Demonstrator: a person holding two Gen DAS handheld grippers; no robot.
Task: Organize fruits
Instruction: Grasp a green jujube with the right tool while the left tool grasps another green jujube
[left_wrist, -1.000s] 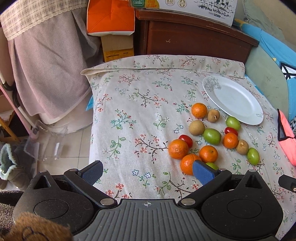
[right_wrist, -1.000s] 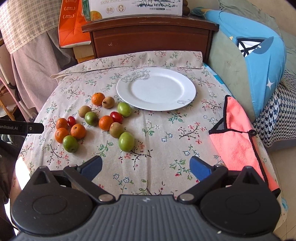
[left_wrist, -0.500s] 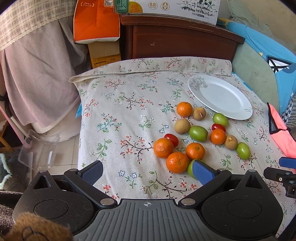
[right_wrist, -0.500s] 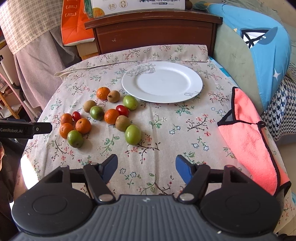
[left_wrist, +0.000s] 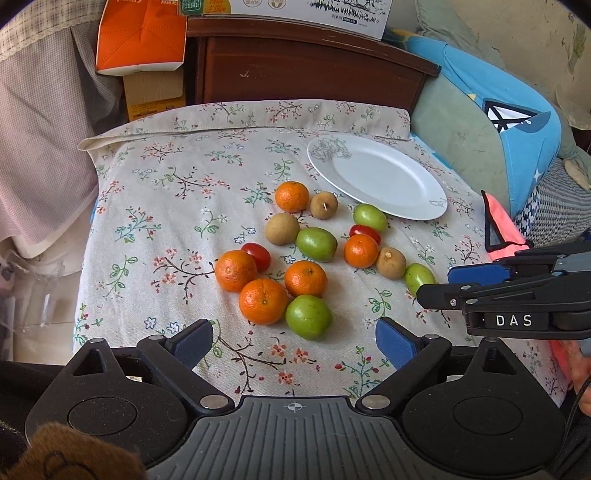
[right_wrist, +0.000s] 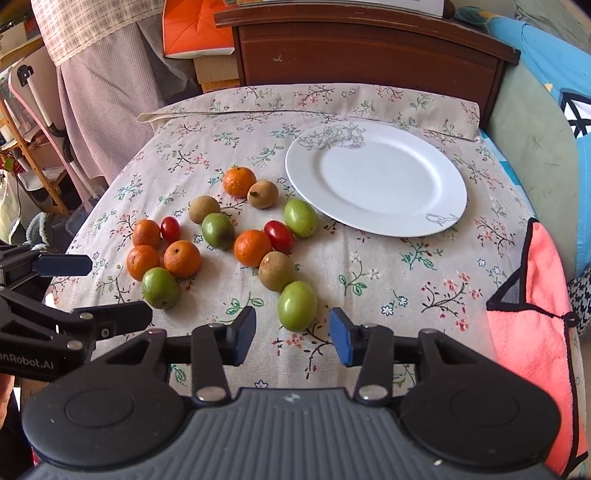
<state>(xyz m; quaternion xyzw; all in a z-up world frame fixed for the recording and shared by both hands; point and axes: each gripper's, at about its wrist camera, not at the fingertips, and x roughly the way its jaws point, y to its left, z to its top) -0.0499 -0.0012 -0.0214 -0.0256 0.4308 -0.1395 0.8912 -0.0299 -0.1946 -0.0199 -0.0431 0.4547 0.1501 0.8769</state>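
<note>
Left gripper (left_wrist: 294, 341): blue pads spread wide, narrowing slightly, nothing between them, nothing touched. Just ahead of the pads: green fruit (left_wrist: 308, 316) touching a large orange (left_wrist: 263, 301). Beyond those, 2 more oranges (left_wrist: 306, 278) and a red tomato (left_wrist: 257, 255).

Right gripper (right_wrist: 292, 336): jaws partly spread and closing, pads clear of any fruit. Directly ahead of the gap, slightly beyond the fingertips: second green fruit (right_wrist: 297, 305), resting on the cloth. Brown fruit (right_wrist: 276, 270) touching it on the far side.

Surface: floral tablecloth (right_wrist: 369, 280), cream with red and green sprigs, far edge folded over. Fruits scattered in a loose band across the cloth ahead of both grippers: 5 oranges, 4 green fruits, 3 brown fruits, 2 red tomatoes, all on bare cloth. Pink cloth (right_wrist: 532, 314) with dark trim lying right of the right gripper, at the cloth's edge.

Room: dark wooden cabinet (right_wrist: 369, 51) beyond the far edge; orange carton (left_wrist: 140, 37) and cardboard boxes to its left; checked fabric draped further left; blue and green cushions to the right.

Container: white plate (right_wrist: 376, 181) with grey floral print on the rim, ahead and right of the fruit band. Holds nothing. Nearest green fruit (right_wrist: 300, 218) just beside its rim.
</note>
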